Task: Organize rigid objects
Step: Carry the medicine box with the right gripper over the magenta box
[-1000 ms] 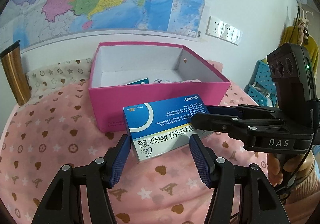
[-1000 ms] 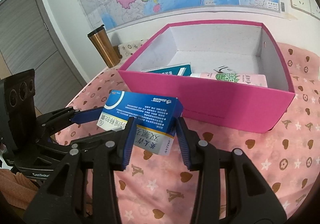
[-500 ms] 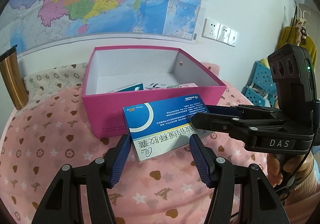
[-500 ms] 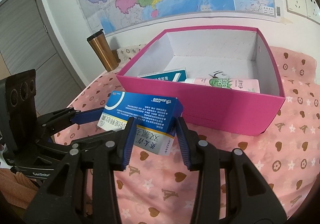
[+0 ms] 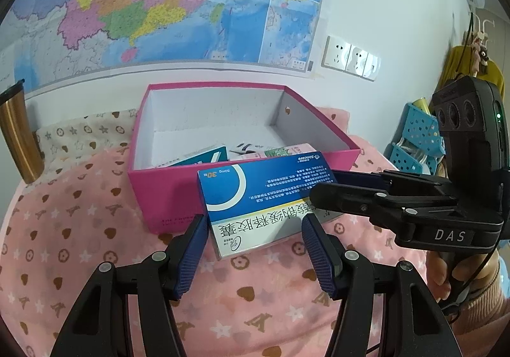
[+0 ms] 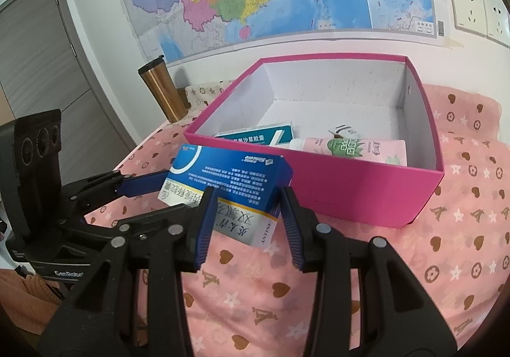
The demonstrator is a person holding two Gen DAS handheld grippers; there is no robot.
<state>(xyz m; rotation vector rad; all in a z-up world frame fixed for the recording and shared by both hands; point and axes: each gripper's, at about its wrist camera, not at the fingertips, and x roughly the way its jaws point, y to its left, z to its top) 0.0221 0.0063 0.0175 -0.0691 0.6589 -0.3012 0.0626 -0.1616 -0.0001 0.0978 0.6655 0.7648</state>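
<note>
A blue-and-white medicine box is held in the air in front of the pink open box. Both grippers grip it: my left gripper holds its near end, and my right gripper clamps its other end. The right gripper also shows in the left wrist view, coming in from the right. The pink box holds a teal medicine box, a pink tube and a small white packet.
A bronze tumbler stands left of the pink box, near the wall. A pink patterned cloth covers the surface. A map and wall sockets are behind. Blue baskets stand at the right.
Both grippers have lifted the medicine box higher, so more of the pink box's inside shows. The grip on the box is unchanged.
</note>
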